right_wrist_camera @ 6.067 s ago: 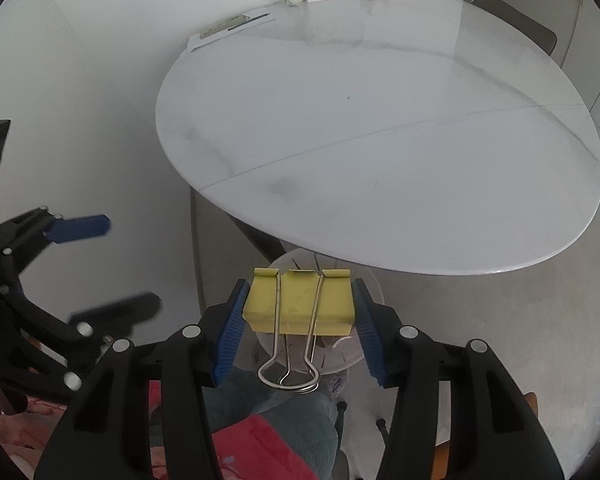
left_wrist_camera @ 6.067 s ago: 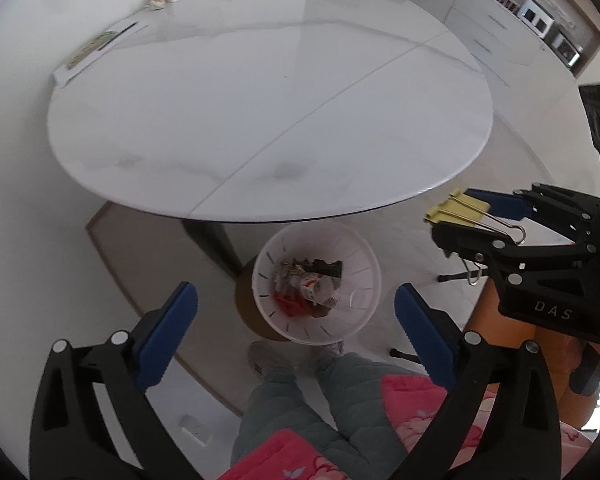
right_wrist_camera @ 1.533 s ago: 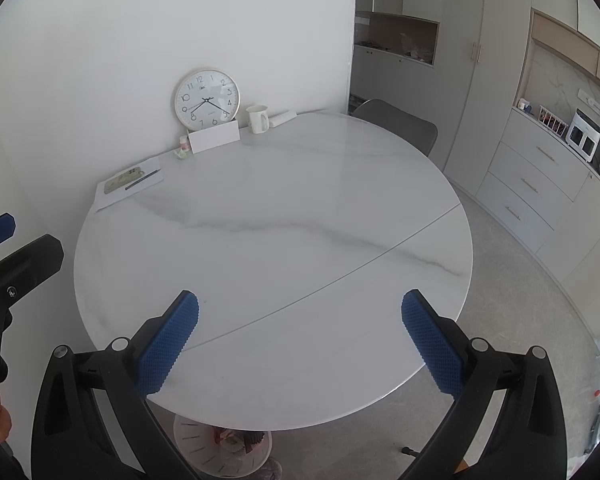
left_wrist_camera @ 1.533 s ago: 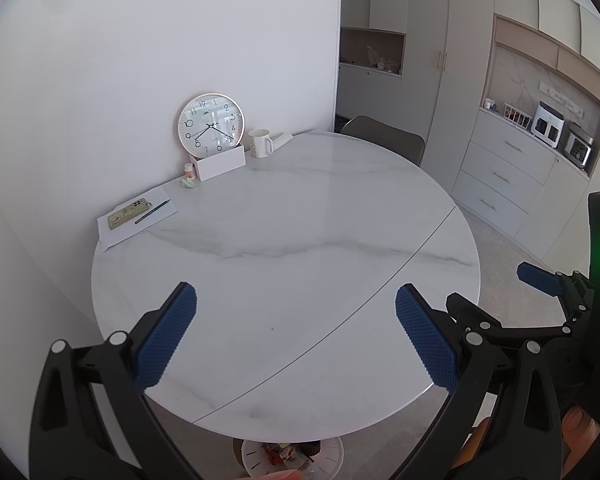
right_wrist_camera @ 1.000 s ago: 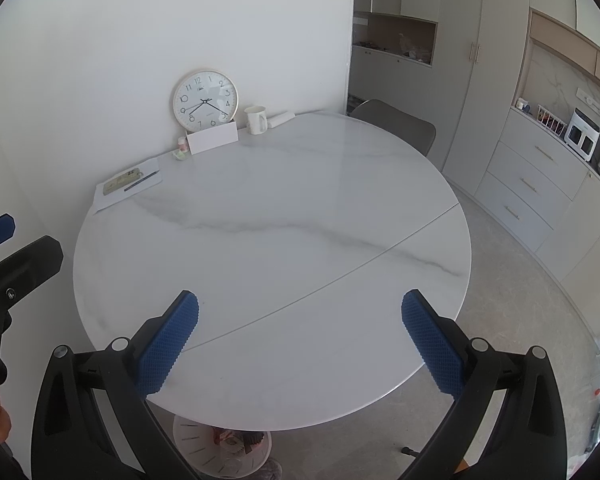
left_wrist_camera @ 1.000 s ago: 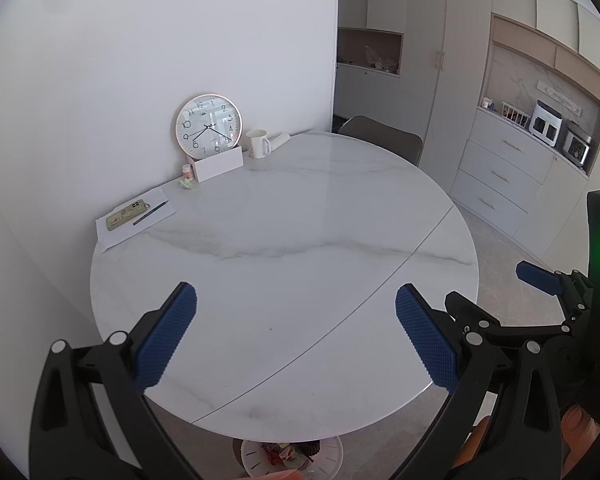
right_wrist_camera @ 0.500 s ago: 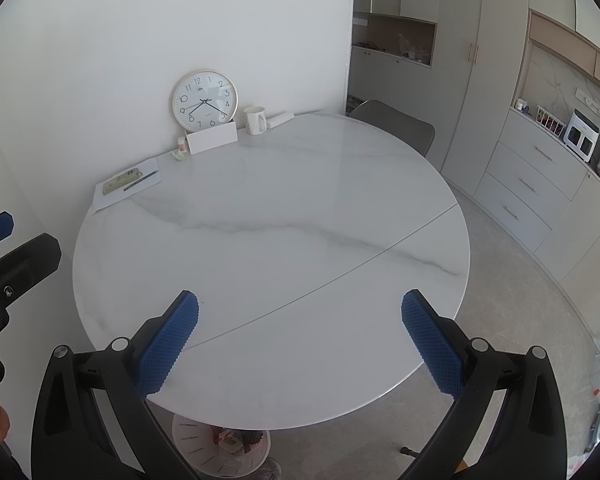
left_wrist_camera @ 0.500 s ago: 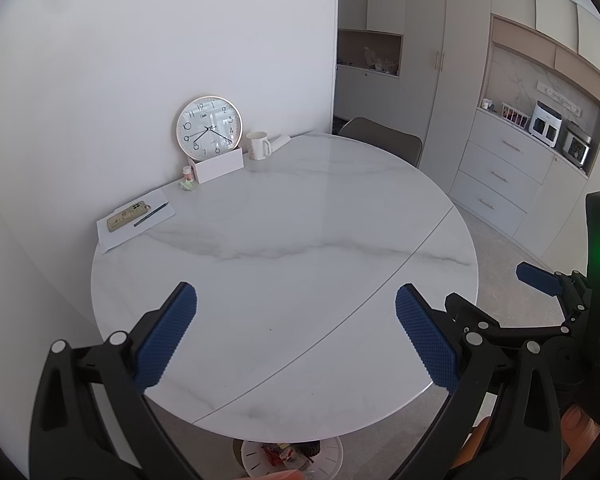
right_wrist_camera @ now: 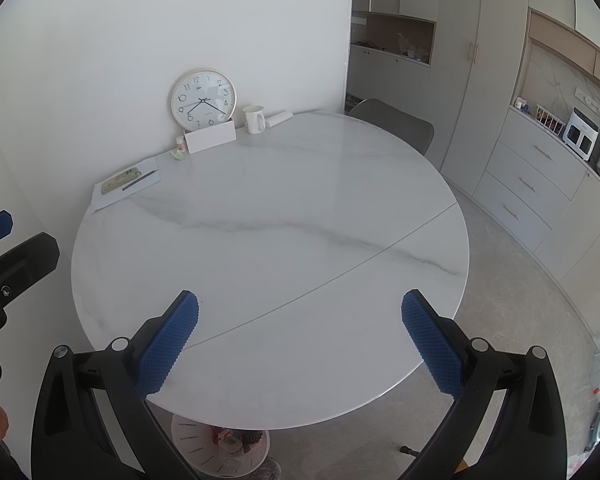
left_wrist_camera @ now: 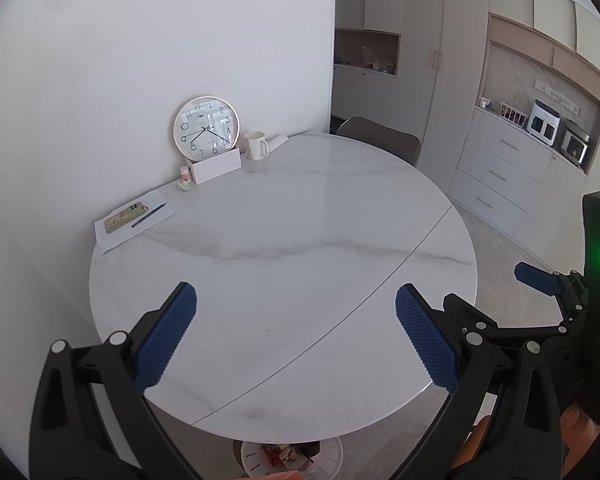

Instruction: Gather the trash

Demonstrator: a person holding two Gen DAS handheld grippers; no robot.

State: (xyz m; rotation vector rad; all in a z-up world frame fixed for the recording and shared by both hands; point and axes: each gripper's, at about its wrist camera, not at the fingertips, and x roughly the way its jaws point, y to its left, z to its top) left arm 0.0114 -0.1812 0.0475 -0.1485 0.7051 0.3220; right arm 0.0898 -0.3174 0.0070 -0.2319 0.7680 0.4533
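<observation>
Above the marble worktop (left_wrist_camera: 284, 240), left gripper (left_wrist_camera: 296, 334) and right gripper (right_wrist_camera: 300, 338) hover, jaws wide apart, empty. Trash basket (right_wrist_camera: 220, 446) sits underneath.

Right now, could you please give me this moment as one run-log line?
left gripper: open, empty | right gripper: open, empty | round marble table: no trash visible | white trash bin: under table, holding trash

Home dining corner opening onto a kitchen. Round white marble table (left_wrist_camera: 284, 248) fills mid-frame; wall clock (left_wrist_camera: 207, 128) and mug (left_wrist_camera: 256, 145) at its far edge. Grey chair (right_wrist_camera: 392, 120) behind. Right of frame — floor-to-ceiling cabinets (right_wrist_camera: 480, 60), drawers (left_wrist_camera: 500, 176), small countertop appliances (left_wrist_camera: 542, 117) in a marble-backed niche.
</observation>
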